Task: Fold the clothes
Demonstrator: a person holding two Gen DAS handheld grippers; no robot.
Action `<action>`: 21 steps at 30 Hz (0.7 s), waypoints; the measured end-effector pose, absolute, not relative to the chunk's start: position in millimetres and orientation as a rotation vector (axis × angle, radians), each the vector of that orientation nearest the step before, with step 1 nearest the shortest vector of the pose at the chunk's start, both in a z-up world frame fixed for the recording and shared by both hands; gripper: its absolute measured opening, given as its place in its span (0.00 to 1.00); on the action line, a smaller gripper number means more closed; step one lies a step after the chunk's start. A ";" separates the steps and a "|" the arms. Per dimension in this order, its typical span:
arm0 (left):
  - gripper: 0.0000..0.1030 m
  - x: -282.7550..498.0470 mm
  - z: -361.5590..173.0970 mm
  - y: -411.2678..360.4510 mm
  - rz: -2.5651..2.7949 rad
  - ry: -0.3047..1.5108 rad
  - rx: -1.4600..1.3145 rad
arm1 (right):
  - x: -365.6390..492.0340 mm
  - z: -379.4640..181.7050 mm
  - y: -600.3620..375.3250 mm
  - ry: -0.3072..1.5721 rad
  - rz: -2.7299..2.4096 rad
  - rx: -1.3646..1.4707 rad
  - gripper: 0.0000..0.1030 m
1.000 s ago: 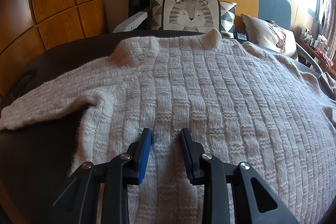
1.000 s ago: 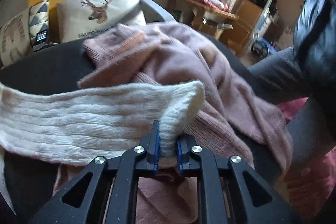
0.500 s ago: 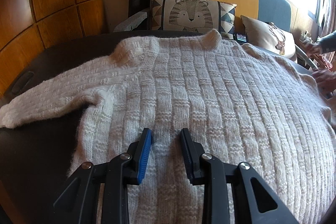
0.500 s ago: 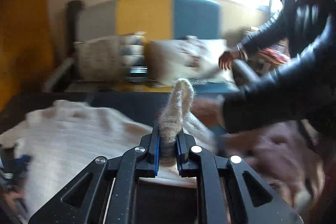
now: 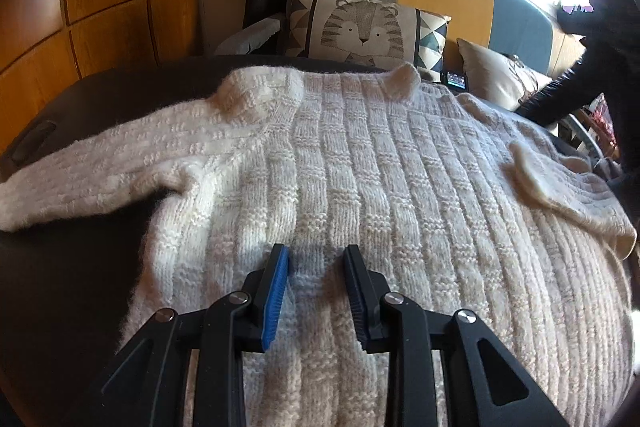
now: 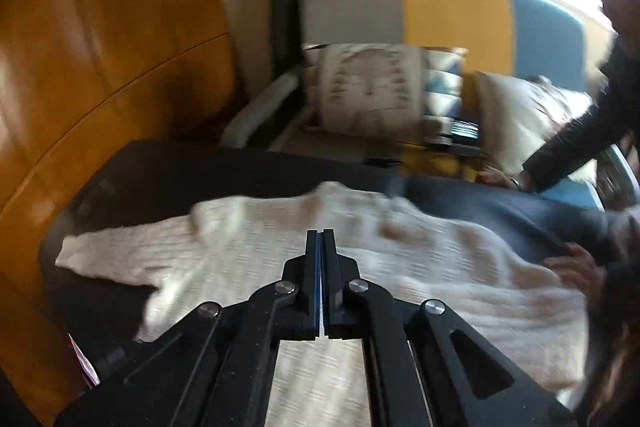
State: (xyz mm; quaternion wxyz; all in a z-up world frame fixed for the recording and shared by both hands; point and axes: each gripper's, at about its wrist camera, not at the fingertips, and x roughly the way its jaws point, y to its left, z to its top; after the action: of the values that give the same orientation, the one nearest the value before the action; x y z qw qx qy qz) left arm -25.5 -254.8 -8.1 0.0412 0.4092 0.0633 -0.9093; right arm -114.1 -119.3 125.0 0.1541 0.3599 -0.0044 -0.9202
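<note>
On the dark counter (image 5: 80, 267) a cream sweater (image 5: 380, 195) is lying spread flat, one sleeve (image 5: 100, 183) stretching out left and the other sleeve (image 5: 560, 187) lying folded over its body. Left gripper (image 5: 316, 271) is hovering low over the hem, fingers spread, pinching nothing. Right gripper (image 6: 321, 255) is hanging above the knit, fingers pressed together, empty. Somebody's dark sleeve (image 6: 572, 151) is reaching in by the sofa cushions (image 5: 368, 27).
</note>
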 end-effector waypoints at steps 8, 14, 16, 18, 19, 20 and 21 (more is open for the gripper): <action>0.28 -26.6 -9.4 -256.5 -2.791 0.219 1.252 | -104.2 71.3 -126.4 0.052 -2.561 1.262 0.23; 0.28 -25.8 -9.8 -256.2 -2.790 0.218 1.252 | -90.5 20.5 -91.6 0.389 -2.583 1.399 0.44; 0.28 -25.6 -9.9 -255.9 -2.789 0.216 1.251 | -89.7 12.5 -84.3 0.461 -2.591 1.400 0.68; 0.28 -25.3 -10.0 -255.6 -2.789 0.215 1.251 | -96.1 6.6 -76.7 0.443 -2.568 1.423 0.68; 0.28 -25.3 -9.8 -255.0 -2.788 0.209 1.251 | -100.4 3.6 -72.5 0.429 -2.561 1.436 0.68; 0.28 -25.2 -9.7 -254.4 -2.787 0.205 1.251 | -103.4 2.6 -70.0 0.423 -2.559 1.438 0.68; 0.28 -25.2 -9.7 -254.3 -2.787 0.205 1.251 | -105.8 2.3 -68.4 0.428 -2.558 1.428 0.68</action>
State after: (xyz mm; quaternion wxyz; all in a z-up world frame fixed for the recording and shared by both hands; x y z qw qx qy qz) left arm -25.2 -254.3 -9.7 0.0401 0.4083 0.0668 -0.9095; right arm -105.8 -68.4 2.3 0.0903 0.4802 0.1440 -0.8605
